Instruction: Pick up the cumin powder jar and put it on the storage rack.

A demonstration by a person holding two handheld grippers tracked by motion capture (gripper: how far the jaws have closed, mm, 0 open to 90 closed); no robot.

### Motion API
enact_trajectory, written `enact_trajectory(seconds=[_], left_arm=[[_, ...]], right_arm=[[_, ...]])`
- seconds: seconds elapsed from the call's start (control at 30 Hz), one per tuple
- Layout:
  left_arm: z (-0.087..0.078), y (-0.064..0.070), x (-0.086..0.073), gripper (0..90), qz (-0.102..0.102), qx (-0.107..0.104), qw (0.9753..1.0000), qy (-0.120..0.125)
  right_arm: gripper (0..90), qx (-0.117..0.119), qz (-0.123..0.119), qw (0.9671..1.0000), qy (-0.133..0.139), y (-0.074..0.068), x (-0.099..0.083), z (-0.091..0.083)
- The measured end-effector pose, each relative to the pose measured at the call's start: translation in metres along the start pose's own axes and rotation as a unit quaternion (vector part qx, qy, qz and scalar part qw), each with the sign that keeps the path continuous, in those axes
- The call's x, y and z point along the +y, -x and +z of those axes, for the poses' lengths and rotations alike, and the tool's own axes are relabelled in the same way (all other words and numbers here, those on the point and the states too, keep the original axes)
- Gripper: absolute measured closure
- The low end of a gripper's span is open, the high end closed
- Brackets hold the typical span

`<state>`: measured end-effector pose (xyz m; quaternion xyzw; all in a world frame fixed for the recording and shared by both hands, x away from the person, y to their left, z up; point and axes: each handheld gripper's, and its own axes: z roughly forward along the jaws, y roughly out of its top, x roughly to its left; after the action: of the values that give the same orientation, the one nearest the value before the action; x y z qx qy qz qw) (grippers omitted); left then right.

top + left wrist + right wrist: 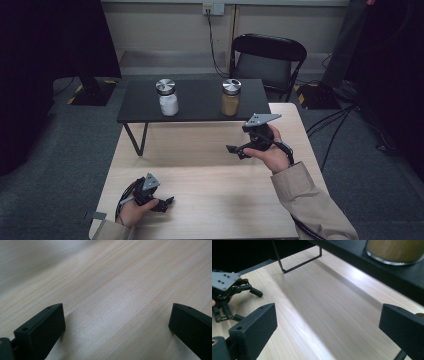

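Two glass jars with silver lids stand on a low black shelf (200, 112): one with white contents (167, 97) on the left, one with tan contents (230, 97) on the right. The tan jar's base (395, 251) is at the top right of the right gripper view. My left gripper (169, 202) rests low at the table's front left, open, with only bare wood (112, 302) between its jaws. My right gripper (234, 150) hovers over the table's right side in front of the shelf, open and empty. The left gripper (244, 302) also appears far off in the right gripper view.
The light wooden table (200, 165) carries the black shelf on thin metal legs (135, 140). A black folding chair (267, 62) stands behind the table. Cables (335, 130) trail over the grey carpet at right.
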<state>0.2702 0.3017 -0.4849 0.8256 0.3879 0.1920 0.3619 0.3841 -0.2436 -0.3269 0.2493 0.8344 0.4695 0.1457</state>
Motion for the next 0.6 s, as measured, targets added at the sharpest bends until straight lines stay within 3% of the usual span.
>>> enact_trajectory(seconds=[0.6], left_arm=[[0.0, 0.001, 0.0, 0.0, -0.001, 0.001, 1.0, 0.0]], right_arm=[[0.7, 0.006, -0.008, 0.9999, 0.006, -0.021, -0.039, -0.01]])
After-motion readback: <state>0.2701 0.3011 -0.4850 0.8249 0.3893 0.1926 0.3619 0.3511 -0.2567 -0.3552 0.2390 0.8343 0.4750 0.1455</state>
